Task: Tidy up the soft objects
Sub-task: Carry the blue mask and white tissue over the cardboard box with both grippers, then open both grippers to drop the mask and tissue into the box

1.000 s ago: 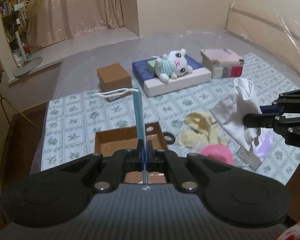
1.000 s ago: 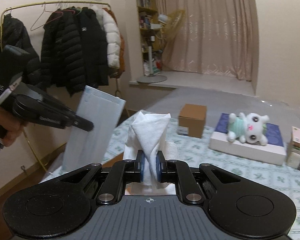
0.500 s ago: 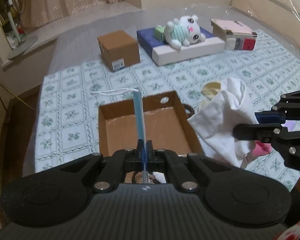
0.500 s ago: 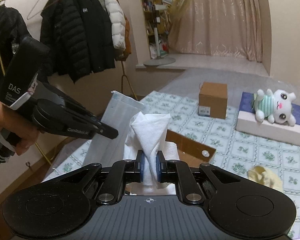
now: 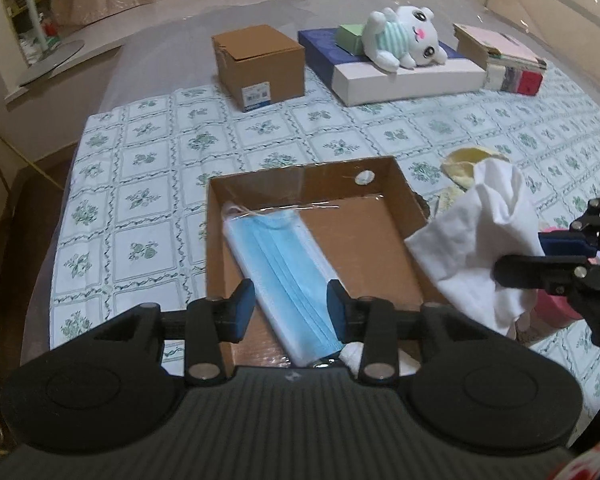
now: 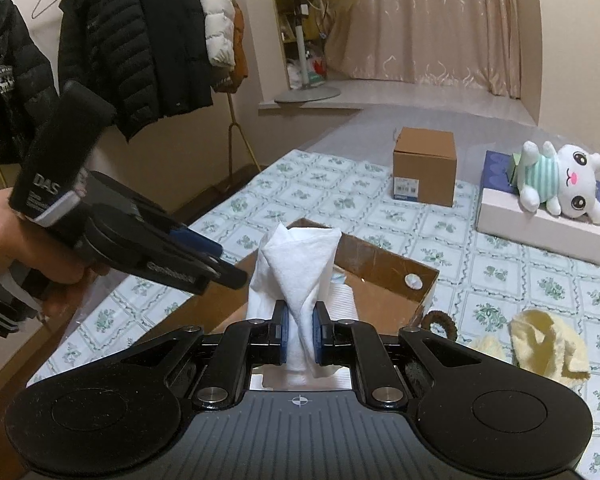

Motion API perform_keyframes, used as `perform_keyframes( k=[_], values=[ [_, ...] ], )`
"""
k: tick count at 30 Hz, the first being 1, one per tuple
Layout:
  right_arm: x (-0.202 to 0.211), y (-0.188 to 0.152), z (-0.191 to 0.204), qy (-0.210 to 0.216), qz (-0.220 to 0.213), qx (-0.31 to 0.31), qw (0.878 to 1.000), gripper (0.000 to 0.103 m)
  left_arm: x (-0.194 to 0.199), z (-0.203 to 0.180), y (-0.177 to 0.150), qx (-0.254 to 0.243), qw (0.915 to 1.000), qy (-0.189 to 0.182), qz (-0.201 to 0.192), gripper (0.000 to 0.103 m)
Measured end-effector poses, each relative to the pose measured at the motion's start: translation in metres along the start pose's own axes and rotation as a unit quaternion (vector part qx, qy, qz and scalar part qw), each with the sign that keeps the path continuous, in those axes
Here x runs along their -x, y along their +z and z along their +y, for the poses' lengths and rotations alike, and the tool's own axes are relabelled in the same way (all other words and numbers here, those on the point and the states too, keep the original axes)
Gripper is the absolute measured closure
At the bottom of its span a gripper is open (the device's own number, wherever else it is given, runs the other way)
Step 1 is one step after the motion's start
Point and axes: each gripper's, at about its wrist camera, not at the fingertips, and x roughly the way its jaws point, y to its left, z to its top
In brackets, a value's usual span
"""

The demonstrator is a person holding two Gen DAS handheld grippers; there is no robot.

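Note:
A blue face mask in a clear wrapper lies inside the open cardboard box. My left gripper is open and empty just above the mask's near end; it also shows in the right wrist view. My right gripper is shut on a white cloth and holds it above the box's right edge; the cloth also shows in the left wrist view. A yellow cloth lies on the patterned sheet right of the box.
A small closed brown box, a white plush toy on a flat white-and-blue box, and stacked books stand at the back. A pink object lies by the box's right side. A coat rack stands at the left.
My left gripper has opened and let go of the mask, which now lies flat in the box. My right gripper with the white cloth has come closer over the box.

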Motion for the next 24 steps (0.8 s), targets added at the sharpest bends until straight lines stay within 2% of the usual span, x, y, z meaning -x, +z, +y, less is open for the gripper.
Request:
perform_keyframes(
  k=[11, 15, 16, 18, 19, 21, 24],
  values=[
    [-0.01, -0.002, 0.006, -0.006, 0.017, 0.003, 1.0, 0.091, 0.028, 0.011, -0.017, 0.033, 0.9986, 0.012, -0.039, 0.068],
    [-0.014, 0.001, 0.007, -0.004, 0.004, 0.002, 1.0, 0.091, 0.033, 0.014, -0.024, 0.039, 0.9978, 0.024, -0.048, 0.068],
    [-0.015, 0.002, 0.006, -0.002, -0.001, 0.001, 1.0, 0.085, 0.034, 0.015, -0.026, 0.039, 0.9976, 0.028, -0.051, 0.068],
    [-0.014, 0.005, 0.005, -0.005, -0.012, -0.006, 1.0, 0.054, 0.036, 0.016, -0.03, 0.04, 0.997, 0.037, -0.055, 0.064],
    [-0.012, 0.006, 0.003, -0.006, -0.023, -0.01, 1.0, 0.03, 0.037, 0.016, -0.032, 0.042, 0.9967, 0.039, -0.057, 0.063],
    [-0.006, 0.007, 0.002, -0.002, -0.039, -0.013, 0.999, 0.028, 0.04, 0.017, -0.037, 0.048, 0.996, 0.043, -0.061, 0.056],
    [0.007, 0.009, 0.0, -0.001, -0.052, -0.018, 0.998, 0.028, 0.046, 0.015, -0.047, 0.058, 0.9941, 0.052, -0.075, 0.053]
  ],
)
